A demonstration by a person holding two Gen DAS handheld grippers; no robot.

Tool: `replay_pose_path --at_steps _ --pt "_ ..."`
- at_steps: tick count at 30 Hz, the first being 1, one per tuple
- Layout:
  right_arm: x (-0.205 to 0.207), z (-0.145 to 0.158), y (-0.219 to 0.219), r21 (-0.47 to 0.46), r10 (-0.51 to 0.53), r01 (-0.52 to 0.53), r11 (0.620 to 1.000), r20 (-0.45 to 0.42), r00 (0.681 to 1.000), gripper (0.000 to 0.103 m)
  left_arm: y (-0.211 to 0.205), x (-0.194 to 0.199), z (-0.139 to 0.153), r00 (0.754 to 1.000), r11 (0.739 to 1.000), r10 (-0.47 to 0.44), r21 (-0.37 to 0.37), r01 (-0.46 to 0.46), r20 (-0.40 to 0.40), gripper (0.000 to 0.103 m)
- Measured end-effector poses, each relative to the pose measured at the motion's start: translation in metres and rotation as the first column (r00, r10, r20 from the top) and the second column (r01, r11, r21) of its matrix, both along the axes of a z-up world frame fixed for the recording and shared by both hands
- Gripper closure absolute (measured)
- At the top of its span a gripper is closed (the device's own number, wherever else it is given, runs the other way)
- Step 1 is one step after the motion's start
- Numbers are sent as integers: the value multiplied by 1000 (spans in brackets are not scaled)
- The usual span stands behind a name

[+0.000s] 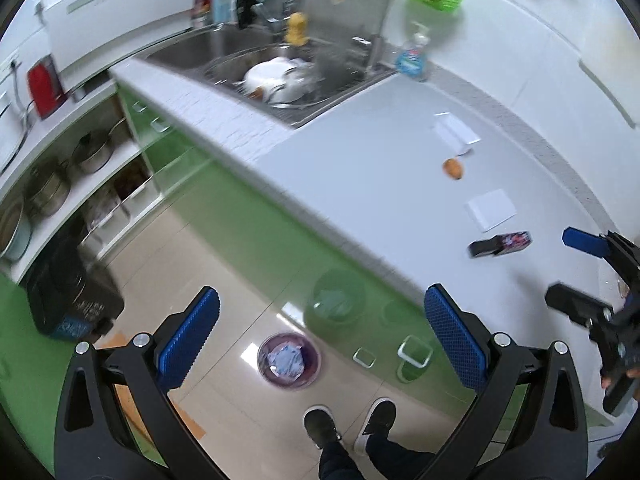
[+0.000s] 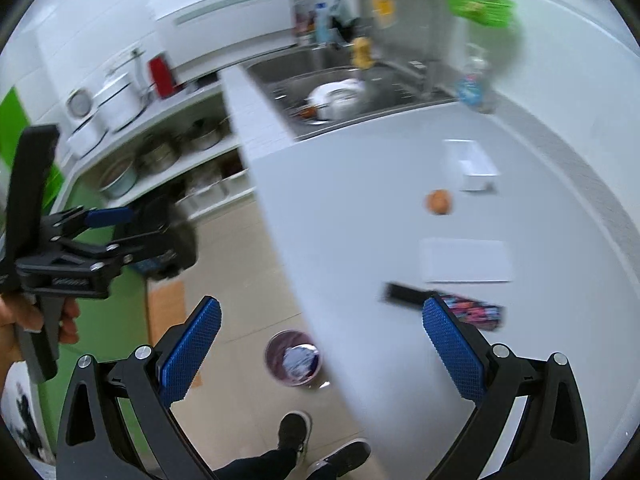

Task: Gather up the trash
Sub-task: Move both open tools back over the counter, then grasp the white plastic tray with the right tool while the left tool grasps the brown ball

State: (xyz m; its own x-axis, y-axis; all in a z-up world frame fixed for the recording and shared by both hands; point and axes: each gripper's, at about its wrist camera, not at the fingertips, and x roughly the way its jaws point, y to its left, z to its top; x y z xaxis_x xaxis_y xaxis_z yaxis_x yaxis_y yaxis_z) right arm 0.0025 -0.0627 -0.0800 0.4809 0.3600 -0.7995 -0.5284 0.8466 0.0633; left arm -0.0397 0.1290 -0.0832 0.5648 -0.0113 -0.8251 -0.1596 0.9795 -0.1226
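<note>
On the white countertop [image 1: 360,168] lie a dark snack wrapper [image 1: 500,245], a flat white paper [image 1: 491,209], an orange peel scrap [image 1: 453,168] and a white open box [image 1: 456,130]. The same wrapper [image 2: 472,310], paper [image 2: 466,260], peel [image 2: 439,201] and box [image 2: 476,168] show in the right wrist view. A purple trash bin [image 1: 289,361] with crumpled paper stands on the floor below the counter edge; it also shows in the right wrist view [image 2: 294,360]. My left gripper [image 1: 320,340] is open and empty above the bin. My right gripper [image 2: 320,344] is open and empty, its right finger near the wrapper.
A steel sink [image 1: 280,68] with white dishes and a tall faucet [image 1: 380,12] is at the counter's far end, with a soap bottle [image 1: 412,58] beside it. Green cabinet fronts [image 1: 224,208] run below. Shelves with pots [image 1: 80,160] stand left. The person's shoes [image 1: 348,424] are on the tile floor.
</note>
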Motion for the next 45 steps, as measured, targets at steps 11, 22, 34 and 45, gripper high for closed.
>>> replay_pose_path --at_steps 11,22,34,45 --pt "64 3 -78 -37 -135 135 990 16 991 6 -64 64 6 994 994 -107 -5 107 9 3" --pt "138 -14 -80 -63 -88 88 994 0 996 6 -93 104 1 993 993 -119 -1 119 -13 3" --pt "208 -38 -57 -77 -11 9 997 -22 1000 6 -93 129 -17 996 997 -72 -16 72 -56 3" --pt "259 -62 -37 -110 29 -34 993 -51 998 7 -78 135 -35 995 999 -32 -37 29 -95 3"
